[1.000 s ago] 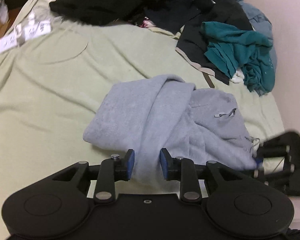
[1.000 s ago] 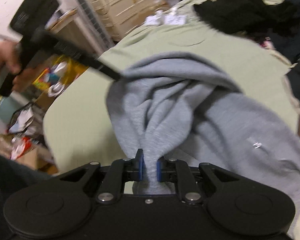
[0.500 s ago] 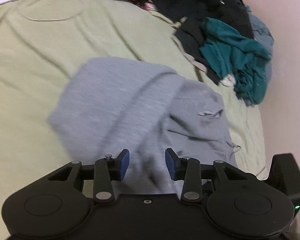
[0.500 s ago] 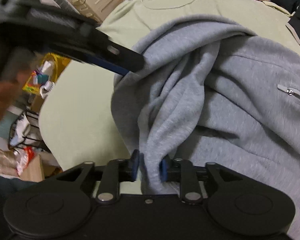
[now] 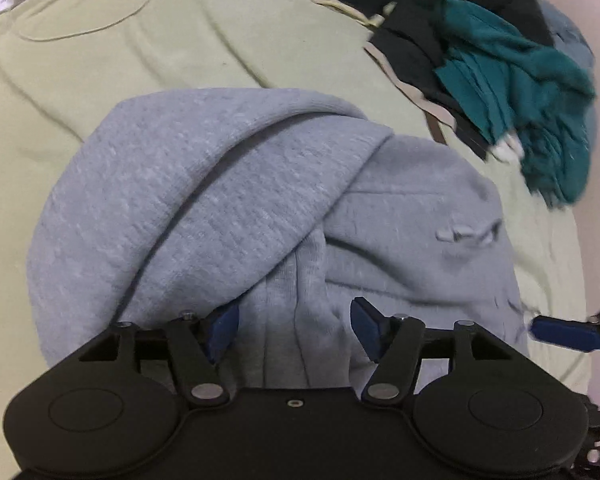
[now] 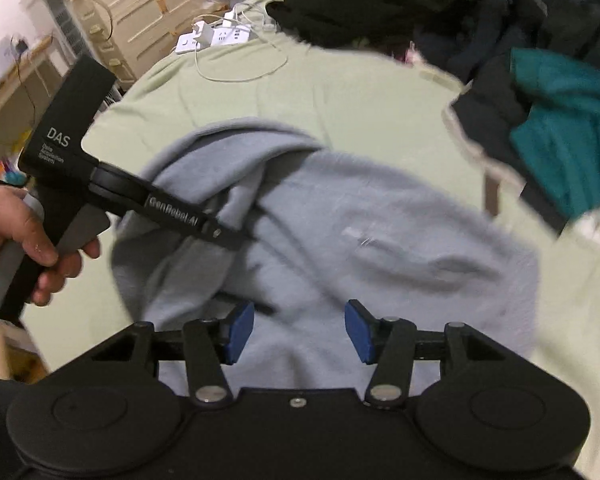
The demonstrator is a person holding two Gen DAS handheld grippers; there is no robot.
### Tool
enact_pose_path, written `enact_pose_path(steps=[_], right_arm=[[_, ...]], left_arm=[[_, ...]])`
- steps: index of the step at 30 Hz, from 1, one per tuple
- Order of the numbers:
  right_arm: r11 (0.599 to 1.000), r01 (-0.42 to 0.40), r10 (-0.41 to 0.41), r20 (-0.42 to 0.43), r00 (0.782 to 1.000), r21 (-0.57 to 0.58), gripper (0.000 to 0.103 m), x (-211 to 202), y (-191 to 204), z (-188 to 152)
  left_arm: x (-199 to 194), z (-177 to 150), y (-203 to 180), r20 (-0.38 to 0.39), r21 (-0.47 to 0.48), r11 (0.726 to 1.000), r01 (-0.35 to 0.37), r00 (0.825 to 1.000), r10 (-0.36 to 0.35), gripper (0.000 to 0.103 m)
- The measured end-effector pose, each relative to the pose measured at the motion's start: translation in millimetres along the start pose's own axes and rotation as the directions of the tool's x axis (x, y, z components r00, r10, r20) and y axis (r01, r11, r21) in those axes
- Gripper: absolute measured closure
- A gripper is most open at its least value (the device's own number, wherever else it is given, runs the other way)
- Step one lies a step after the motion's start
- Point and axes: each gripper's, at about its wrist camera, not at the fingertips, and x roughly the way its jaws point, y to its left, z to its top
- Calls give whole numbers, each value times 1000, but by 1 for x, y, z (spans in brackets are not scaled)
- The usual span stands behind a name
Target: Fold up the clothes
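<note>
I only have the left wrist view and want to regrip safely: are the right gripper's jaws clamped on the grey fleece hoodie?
Observer: No. The right gripper is open above the grey fleece hoodie, with neither pad pressing the fabric.
Operator: What stands past the bed's far corner?
Observer: Cream drawer units stand beyond the green-sheeted bed.

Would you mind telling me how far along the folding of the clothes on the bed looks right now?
Done: the grey sweatshirt lies bundled on the green sheet, one layer folded over. In hand: nothing is gripped; the left gripper has jaws opening over the cloth, and the right gripper is open above it. Left: the fold looks rumpled, and the teal garment and dark clothes pile lie unfolded.
</note>
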Motion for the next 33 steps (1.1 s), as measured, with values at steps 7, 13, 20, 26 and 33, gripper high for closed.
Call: enact_pose_path(steps=[7,13,20,26,33], right_arm=[[937,-15,48,86,995,-348,52,41,10,51],[697,-29,137,93,986,-716,52,80,57,79],[496,-87,209,21,978,-864,57,106,88,86],[594,-158,236,-16,972,-789,94,100,85,106],[713,-135,214,31,976,-688,98,89,77,132]], left_arm=[[0,-21,-7,90,38,986,-163,983,159,86],[-15,-36,-2,163,-47,984,-175,970,180,90],[-45,-51,11,206,-200,966,-162,957,203,91],[-62,-56,14,228,-252,951,-179,944,238,92],[-99,-65,5,276,-261,943,-209,919,280,92]])
